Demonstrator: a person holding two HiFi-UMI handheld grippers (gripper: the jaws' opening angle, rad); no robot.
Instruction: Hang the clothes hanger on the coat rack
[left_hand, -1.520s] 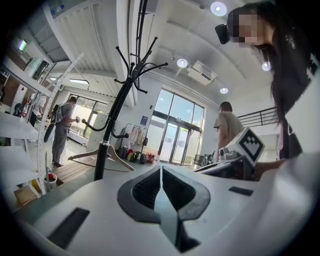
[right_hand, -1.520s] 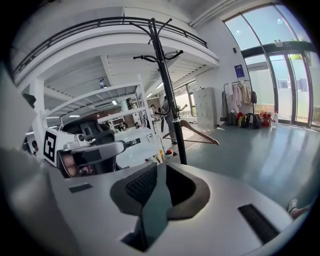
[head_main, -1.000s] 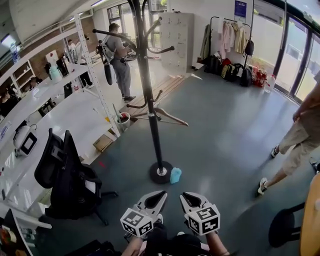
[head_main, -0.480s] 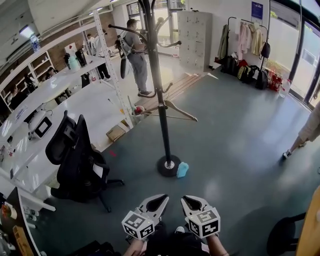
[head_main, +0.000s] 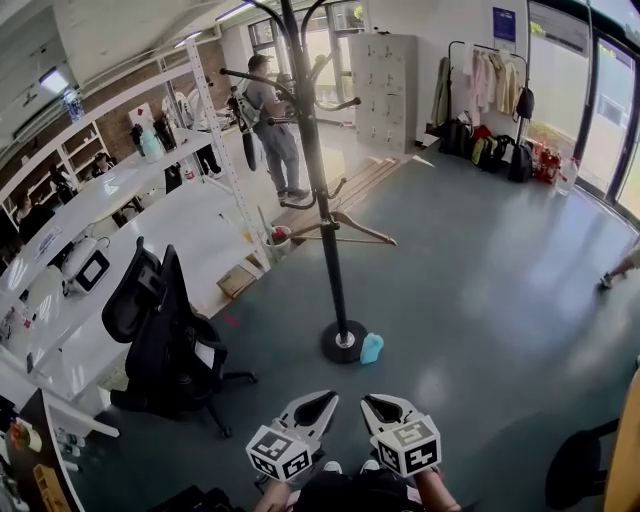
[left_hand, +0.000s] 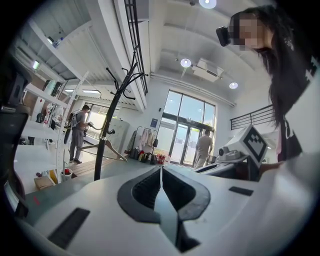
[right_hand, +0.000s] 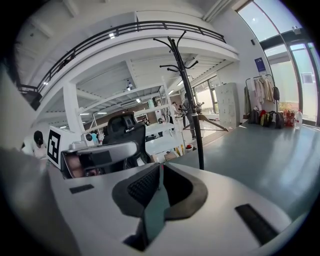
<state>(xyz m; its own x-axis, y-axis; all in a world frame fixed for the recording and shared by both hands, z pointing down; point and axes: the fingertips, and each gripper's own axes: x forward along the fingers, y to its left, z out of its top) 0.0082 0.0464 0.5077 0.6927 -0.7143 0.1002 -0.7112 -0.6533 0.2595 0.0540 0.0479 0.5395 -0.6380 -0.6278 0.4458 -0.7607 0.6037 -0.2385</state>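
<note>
Black office chair (head_main: 160, 330) stands at the left beside the long white bench (head_main: 150, 215). Right of it the left gripper (head_main: 325, 398) hovers with jaws pressed together, empty. Beyond, the pale wooden clothes hanger (head_main: 352, 229) hangs on a low hook of the tall black coat rack (head_main: 318, 180), and the right gripper (head_main: 369, 401) is likewise closed, empty.

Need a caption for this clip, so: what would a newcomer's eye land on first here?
The tall black coat rack standing alone on the grey floor mid-room, with a wooden hanger seemingly hooked on a low arm and a pale blue container by its base. Then, at the bottom of the head view, the left tongs and right tongs side by side, both shut and empty.
</note>
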